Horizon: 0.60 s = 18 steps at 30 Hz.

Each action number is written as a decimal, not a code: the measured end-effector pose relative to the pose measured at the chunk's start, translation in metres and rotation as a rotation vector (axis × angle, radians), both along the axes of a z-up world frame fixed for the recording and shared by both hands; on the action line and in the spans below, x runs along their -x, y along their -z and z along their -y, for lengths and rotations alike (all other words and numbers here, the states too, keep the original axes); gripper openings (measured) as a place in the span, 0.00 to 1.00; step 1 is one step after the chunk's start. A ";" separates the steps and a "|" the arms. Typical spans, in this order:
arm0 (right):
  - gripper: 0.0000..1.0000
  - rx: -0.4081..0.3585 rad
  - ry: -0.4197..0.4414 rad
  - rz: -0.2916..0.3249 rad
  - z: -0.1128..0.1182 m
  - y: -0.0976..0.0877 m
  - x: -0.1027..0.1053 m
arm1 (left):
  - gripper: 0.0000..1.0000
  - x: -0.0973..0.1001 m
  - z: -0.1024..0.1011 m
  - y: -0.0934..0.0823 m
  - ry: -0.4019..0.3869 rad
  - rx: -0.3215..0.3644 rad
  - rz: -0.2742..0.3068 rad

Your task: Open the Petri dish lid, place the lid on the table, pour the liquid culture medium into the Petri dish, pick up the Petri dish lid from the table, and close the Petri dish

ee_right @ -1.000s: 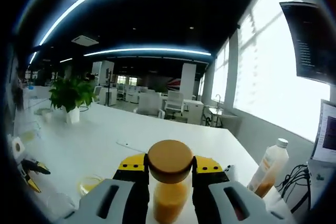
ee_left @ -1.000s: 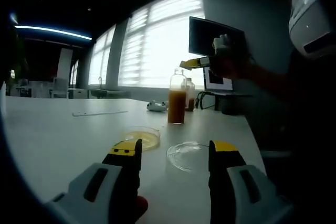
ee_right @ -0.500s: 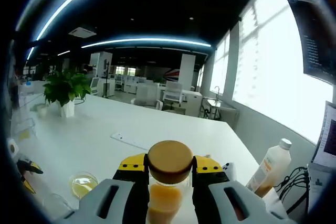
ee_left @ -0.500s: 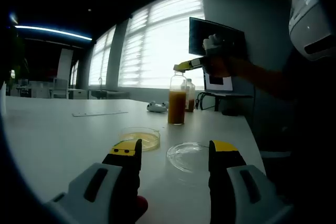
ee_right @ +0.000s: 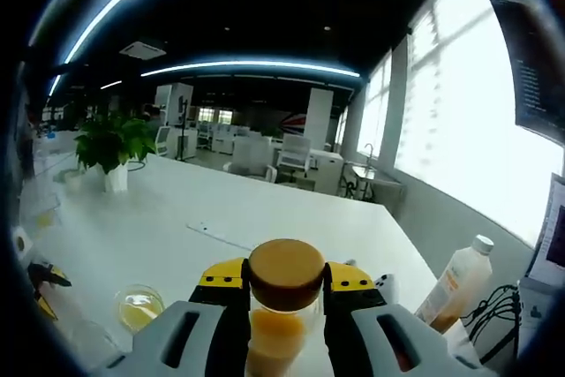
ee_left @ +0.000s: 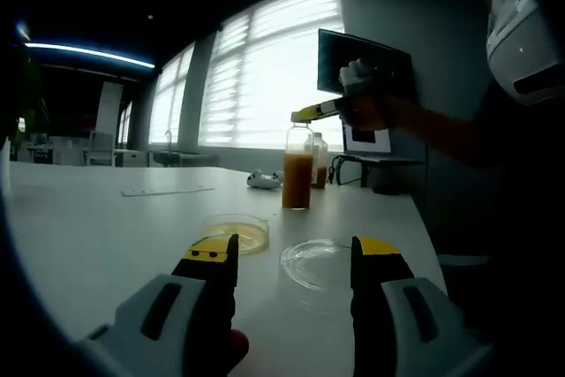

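Left gripper view looks across the white counter (ee_left: 97,218), where the medium bottle (ee_left: 297,169) stands well ahead of the left tool (ee_left: 294,258), with the right tool (ee_left: 320,109) at its neck. The left tool's jaws stand wide apart and hold nothing. Just beyond its left jaw sits the Petri dish (ee_left: 237,230), already holding yellow liquid; the clear lid (ee_left: 316,261) lies between the jaws, slightly farther out.

In the right gripper view, the right tool (ee_right: 283,277) is clamped on the bottle's neck (ee_right: 281,306) below the brown cap (ee_right: 284,273).

The risks, as I judge them: releasing the bottle while it is tilted could topple it toward the dish, and the thin, glassy lid could skid or be pinched crookedly, then nudge the dish and slosh the medium.
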State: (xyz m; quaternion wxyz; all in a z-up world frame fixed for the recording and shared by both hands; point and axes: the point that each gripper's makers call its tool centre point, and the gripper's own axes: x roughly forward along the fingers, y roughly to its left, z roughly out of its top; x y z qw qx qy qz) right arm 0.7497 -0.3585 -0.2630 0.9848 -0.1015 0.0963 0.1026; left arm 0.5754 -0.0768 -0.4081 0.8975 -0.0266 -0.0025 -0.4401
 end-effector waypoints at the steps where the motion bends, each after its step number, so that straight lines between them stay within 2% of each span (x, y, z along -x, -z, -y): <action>1: 0.27 -0.003 -0.001 0.001 0.000 0.000 0.000 | 0.42 0.000 0.000 0.000 -0.001 0.000 0.000; 8: 0.31 -0.031 -0.005 0.015 0.001 0.000 0.000 | 0.42 0.000 0.000 0.000 -0.001 -0.001 0.000; 13: 0.33 -0.011 -0.012 0.025 -0.001 0.000 0.001 | 0.42 0.000 0.000 0.000 -0.002 -0.002 -0.001; 18: 0.33 -0.032 0.004 0.076 0.001 -0.012 0.002 | 0.42 0.000 0.000 0.000 -0.002 -0.001 -0.001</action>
